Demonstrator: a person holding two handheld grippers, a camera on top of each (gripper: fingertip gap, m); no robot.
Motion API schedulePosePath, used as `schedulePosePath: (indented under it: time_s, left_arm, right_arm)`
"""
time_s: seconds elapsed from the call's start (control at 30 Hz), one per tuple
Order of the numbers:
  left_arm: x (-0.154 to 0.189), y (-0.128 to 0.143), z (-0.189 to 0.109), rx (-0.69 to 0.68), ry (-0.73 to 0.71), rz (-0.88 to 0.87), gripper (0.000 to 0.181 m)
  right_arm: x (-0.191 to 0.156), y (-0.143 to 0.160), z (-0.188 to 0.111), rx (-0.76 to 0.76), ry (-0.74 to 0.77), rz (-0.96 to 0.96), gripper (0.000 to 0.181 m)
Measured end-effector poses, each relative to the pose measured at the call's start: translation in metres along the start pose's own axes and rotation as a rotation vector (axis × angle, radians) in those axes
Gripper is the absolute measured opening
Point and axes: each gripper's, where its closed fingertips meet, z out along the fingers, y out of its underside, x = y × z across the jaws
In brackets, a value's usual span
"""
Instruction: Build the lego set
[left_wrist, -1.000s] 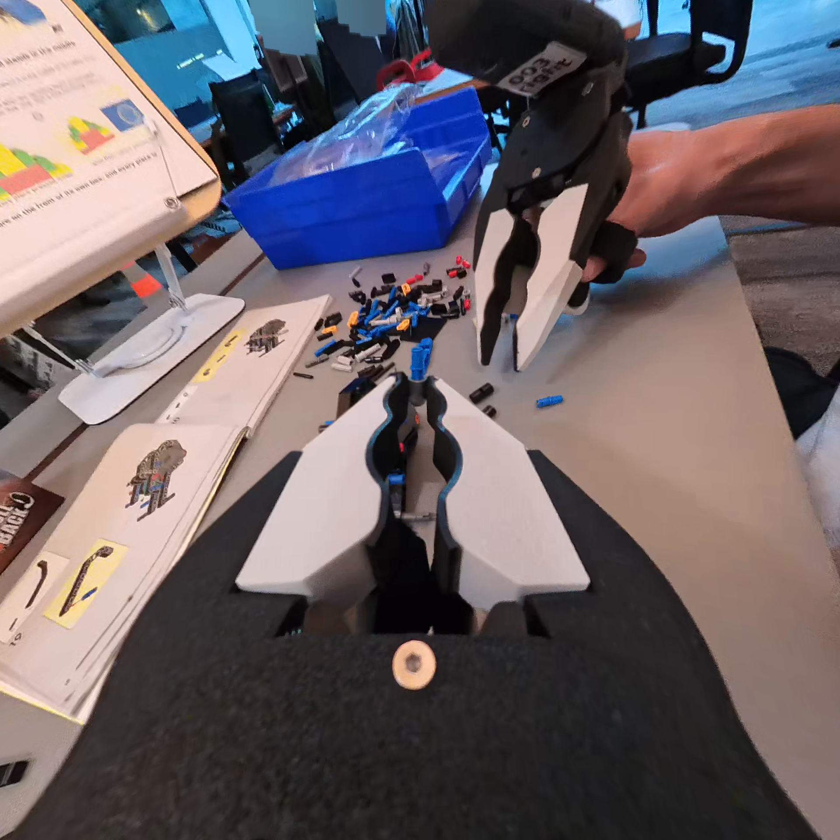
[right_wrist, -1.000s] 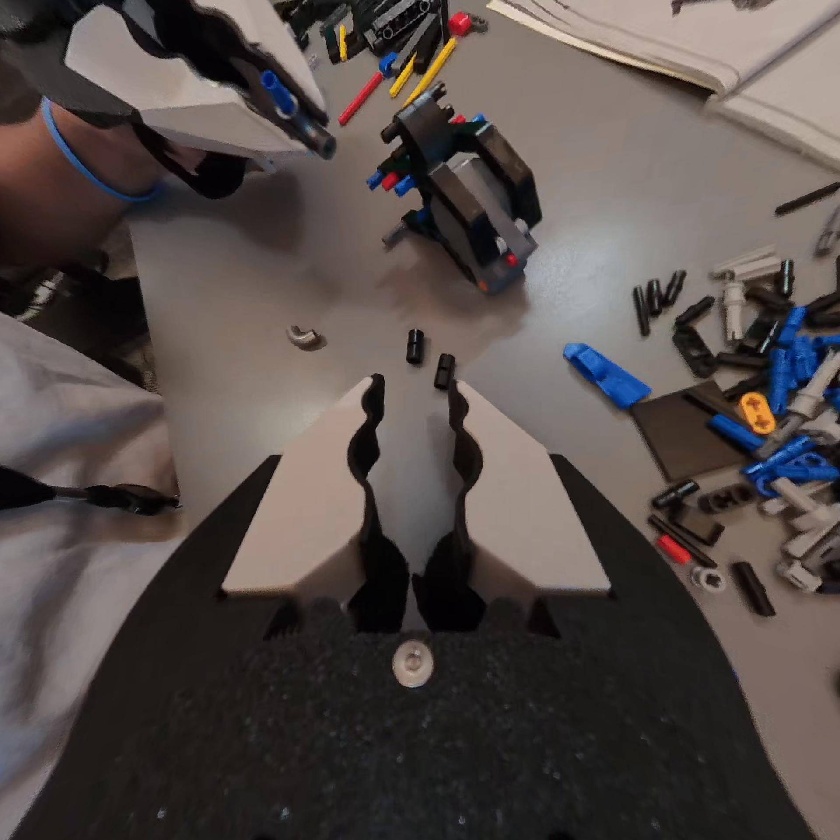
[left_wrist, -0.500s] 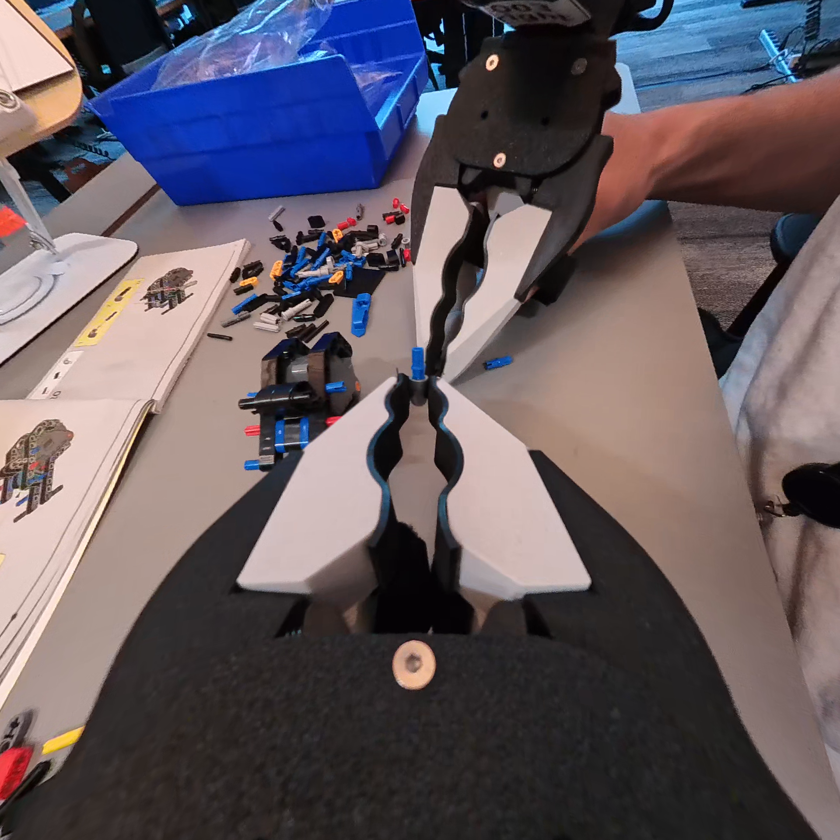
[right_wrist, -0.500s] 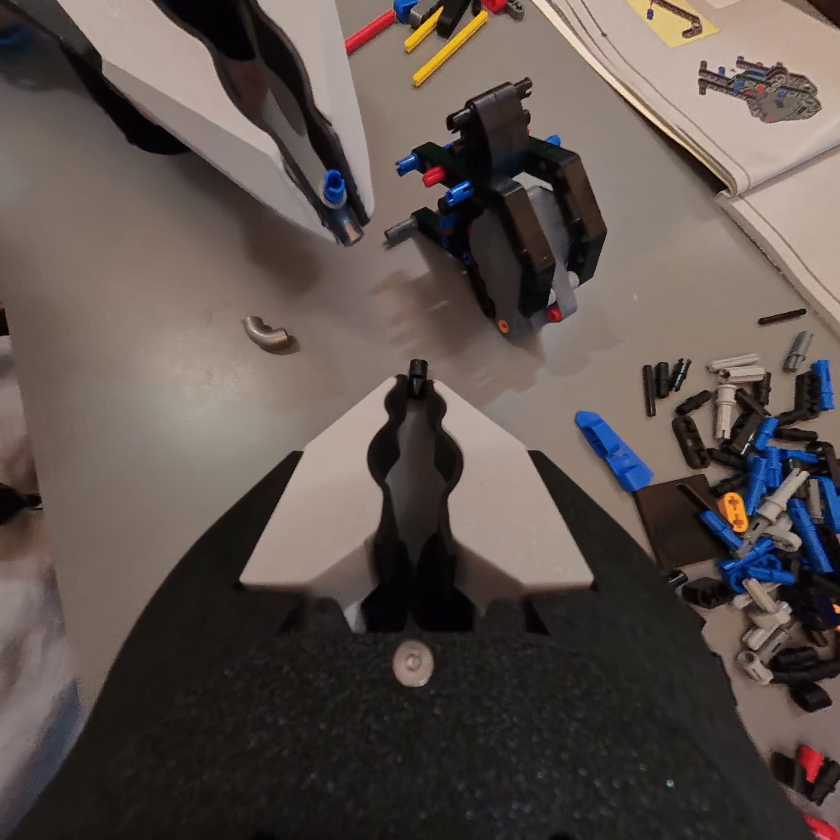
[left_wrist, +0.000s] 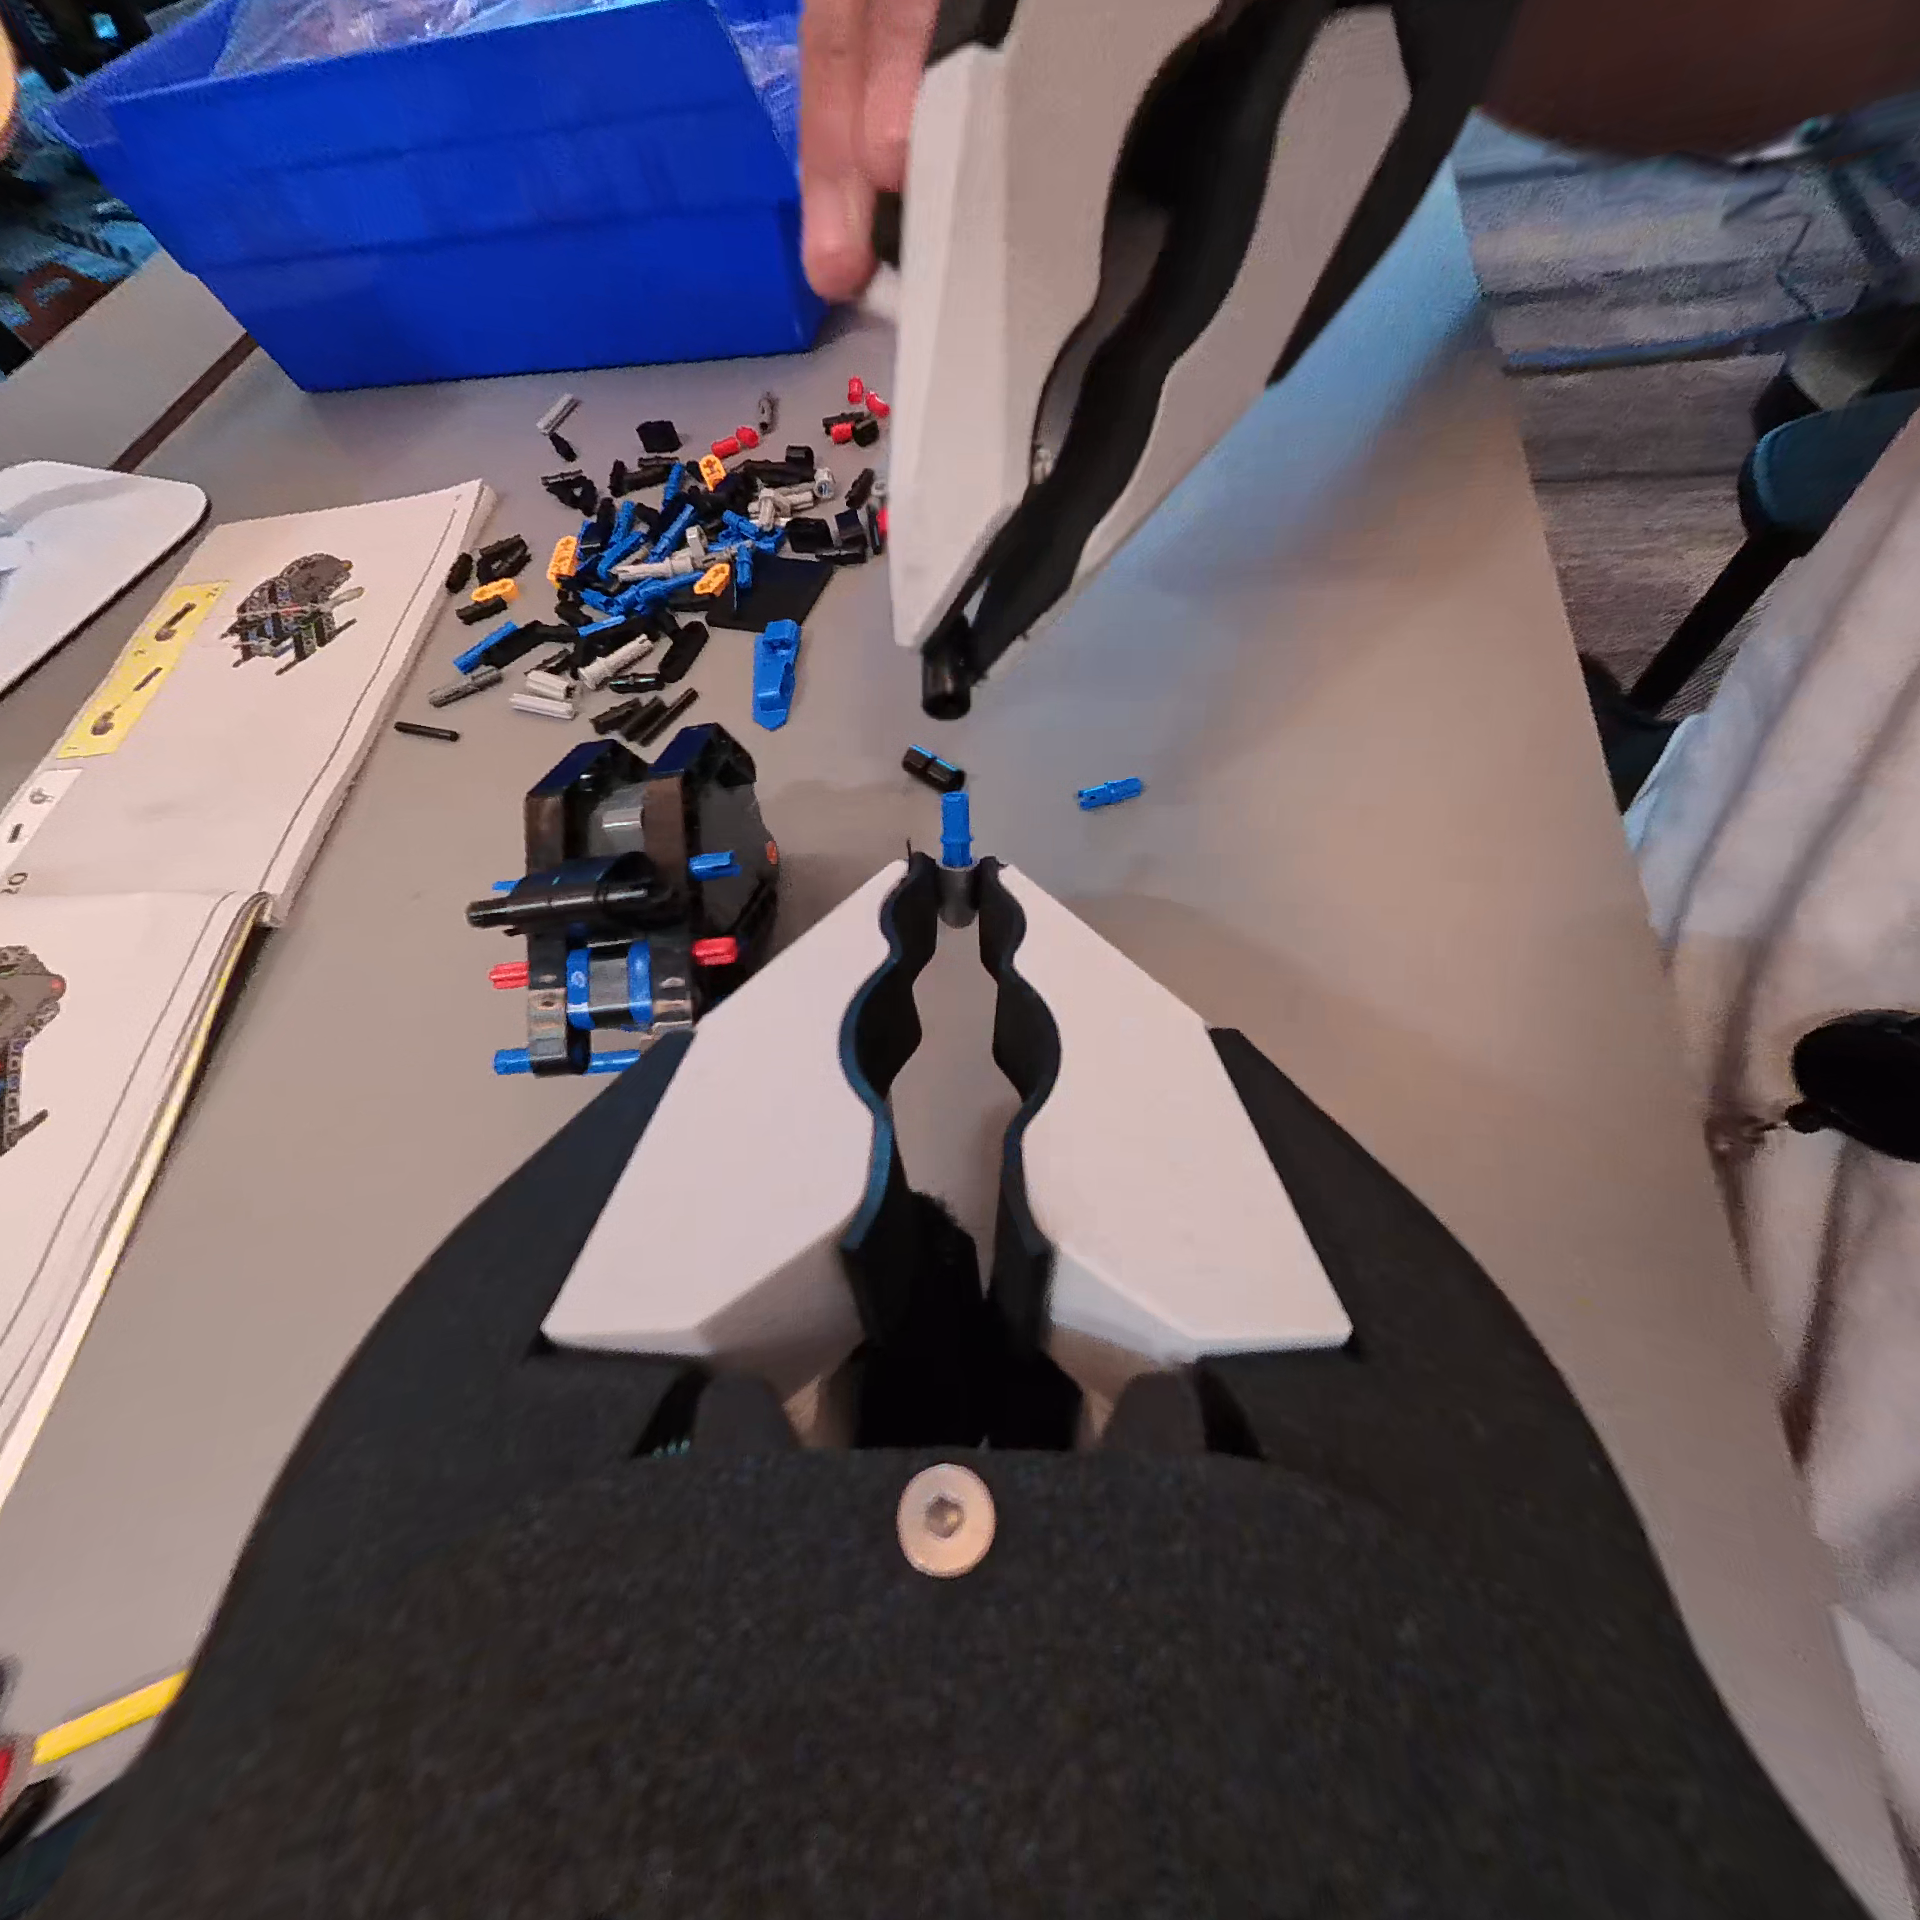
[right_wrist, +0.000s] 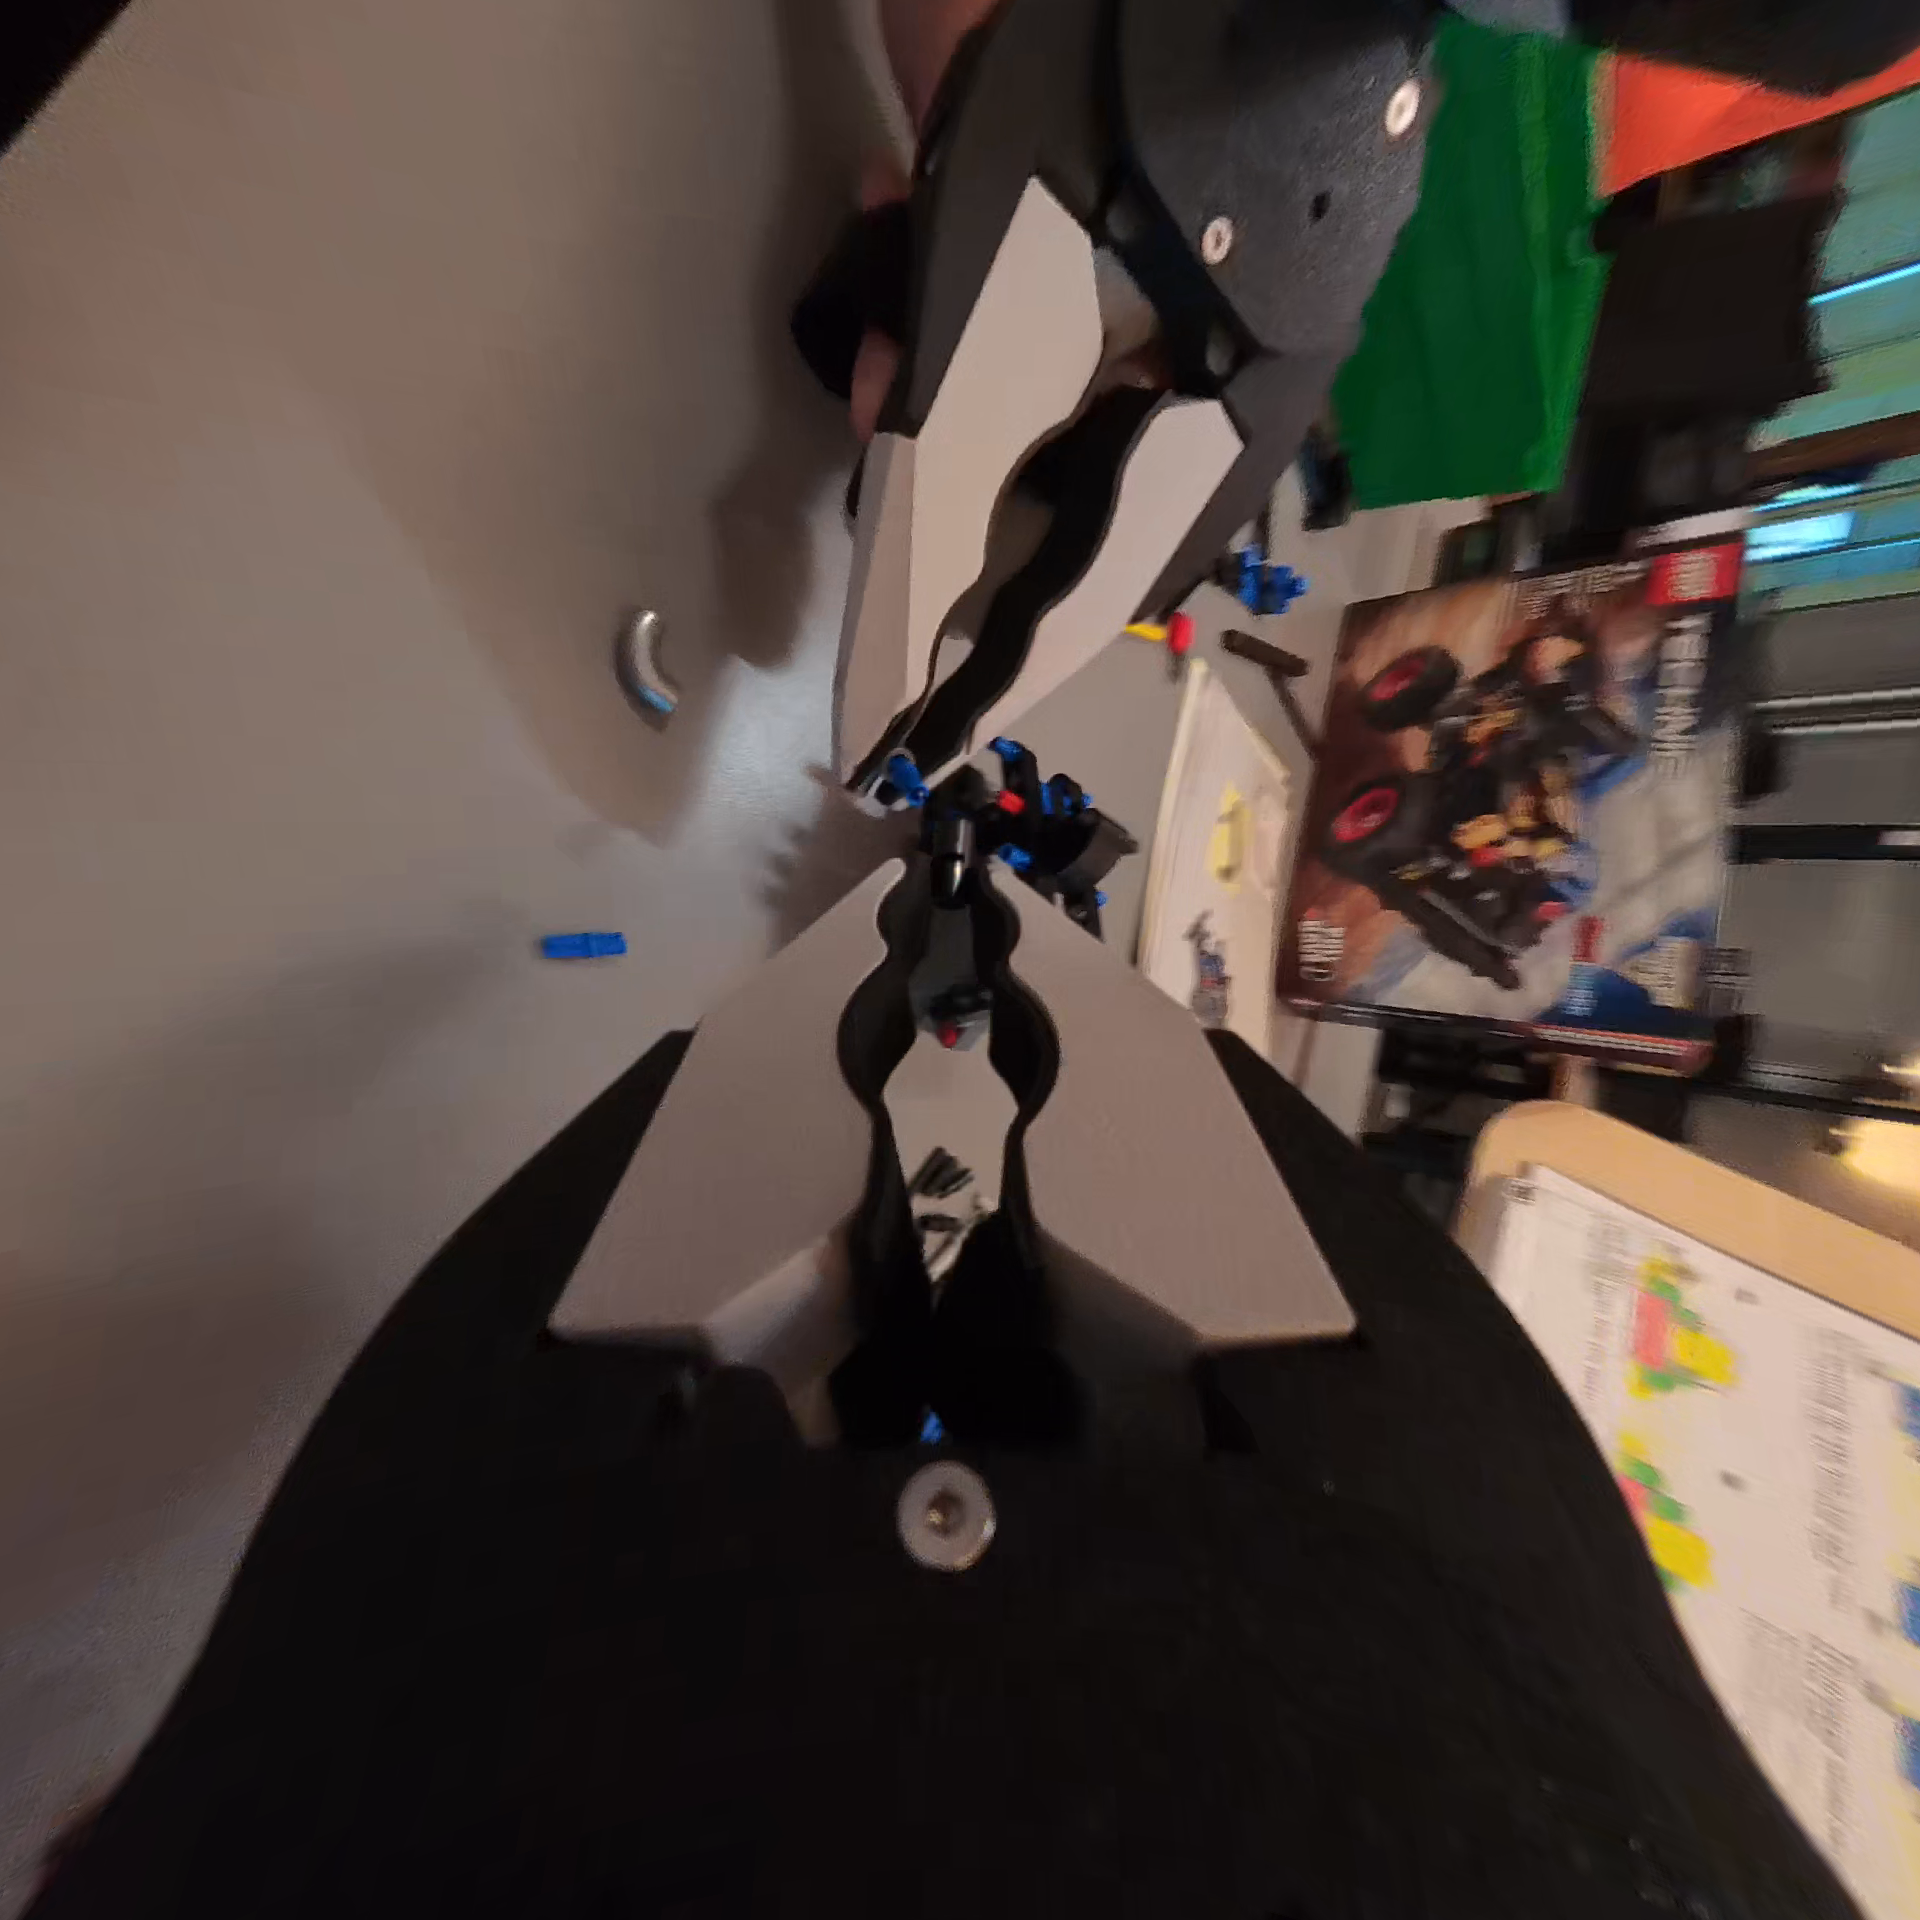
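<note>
above grey table (left_wrist: 1351, 727), blue pin (left_wrist: 955, 826) pinched between left fingers (left_wrist: 821, 987).

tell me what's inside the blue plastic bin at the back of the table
The blue plastic bin holds crumpled clear plastic bags, visible above its rim. Anything beneath them is hidden by the bin's front wall and the picture's top edge.

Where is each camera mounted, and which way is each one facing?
Left wrist view: on the left gripper, facing across the table toward the bin, parts pile and model; own fingers shut on a grey-and-blue piece; right gripper and hand above.
Right wrist view: on the right gripper, rolled sideways, facing the model and box; own fingers shut on a black pin; left gripper ahead.
Shared: both grippers, the model, a loose blue pin.
</note>
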Motion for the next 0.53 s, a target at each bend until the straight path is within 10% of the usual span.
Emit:
schedulePosePath:
  time_s: [0.23, 0.53]
  left_arm:
    - [-0.014, -0.006, -0.003, 0.04, -0.15, 0.134, 0.006]
    - [-0.04, -0.039, -0.032, 0.042, -0.742, 0.732, 0.006]
  right_arm:
    - [-0.008, 0.008, 0.002, -0.01, -0.568, 0.831, 0.006]
    - [0.022, -0.028, -0.01, 0.198, -1.029, 1.701, 0.006]
